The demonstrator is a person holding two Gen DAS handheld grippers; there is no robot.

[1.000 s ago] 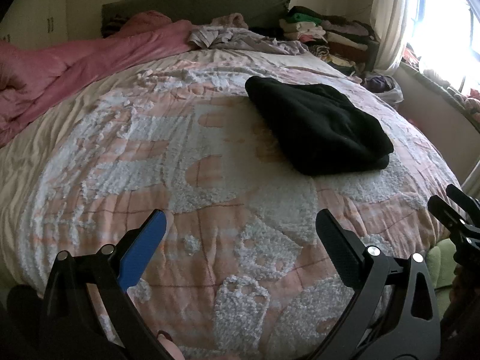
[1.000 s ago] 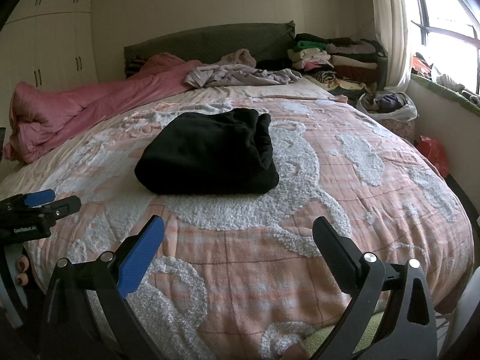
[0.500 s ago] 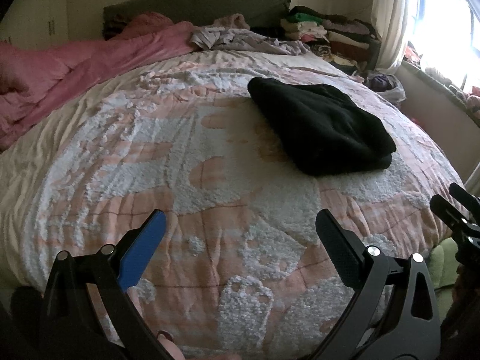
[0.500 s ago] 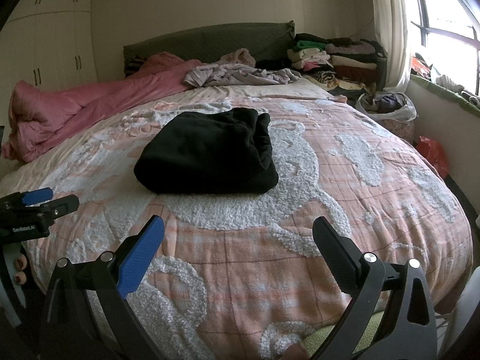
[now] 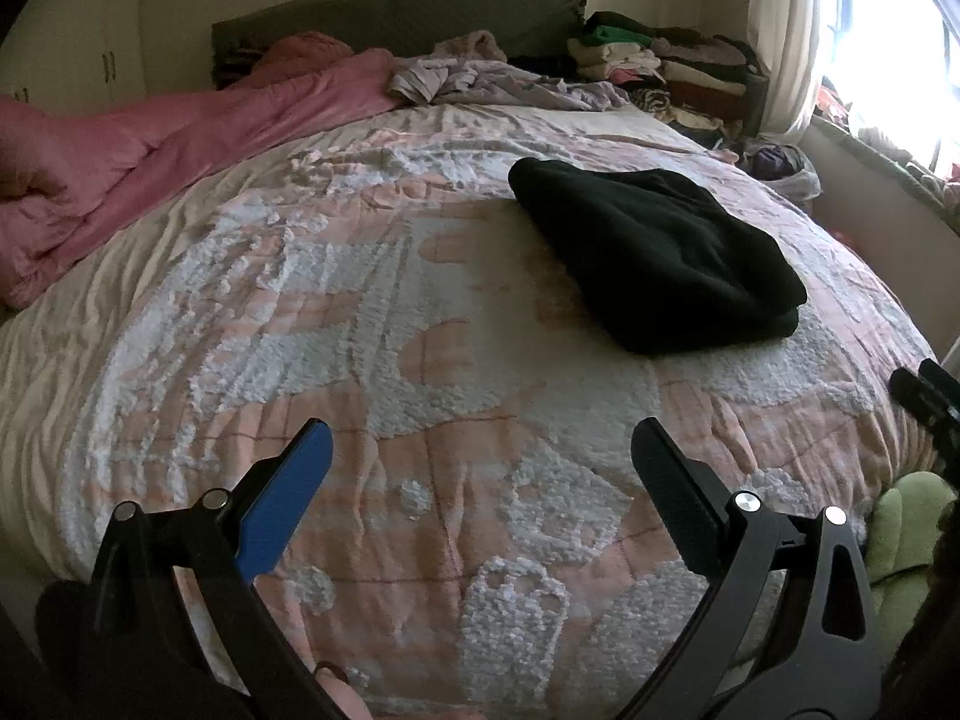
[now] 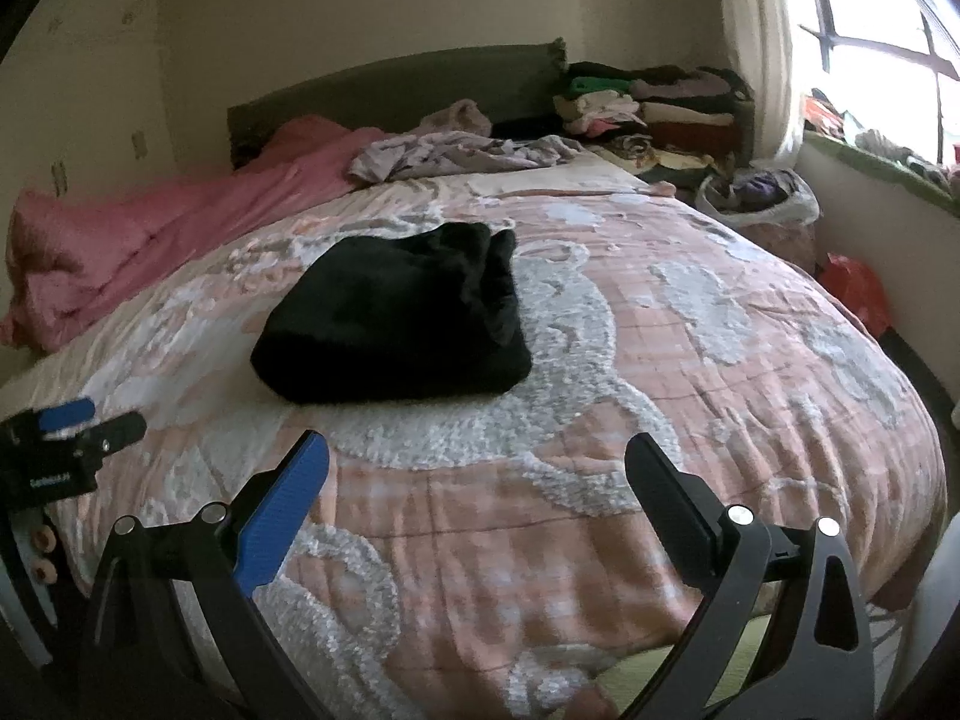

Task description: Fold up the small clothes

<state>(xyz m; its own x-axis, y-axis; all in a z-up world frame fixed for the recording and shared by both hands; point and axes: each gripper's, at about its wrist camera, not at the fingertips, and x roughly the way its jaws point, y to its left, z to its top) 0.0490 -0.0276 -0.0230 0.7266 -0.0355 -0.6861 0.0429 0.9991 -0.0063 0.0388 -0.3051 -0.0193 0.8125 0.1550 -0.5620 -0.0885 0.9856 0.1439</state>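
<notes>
A black garment [image 5: 654,252] lies folded into a thick rectangle on the pink and white bedspread [image 5: 360,312]; it also shows in the right wrist view [image 6: 396,324]. My left gripper [image 5: 480,450] is open and empty, held low at the foot of the bed, well short of the garment. My right gripper [image 6: 477,462] is open and empty, also at the bed's near edge, a short way in front of the garment. The left gripper shows at the left edge of the right wrist view [image 6: 66,438], and the right gripper at the right edge of the left wrist view [image 5: 927,396].
A pink duvet [image 5: 150,150] is bunched along the bed's left side. Loose lilac clothes [image 5: 492,84] lie by the headboard. Stacks of folded clothes [image 6: 648,102] stand at the back right. A bag of clothes [image 6: 762,198] and a red bag [image 6: 855,294] sit by the window wall.
Both views have shifted a little: the left gripper has tilted up slightly and the right gripper has turned slightly left. The black garment has not moved. Both grippers stay open.
</notes>
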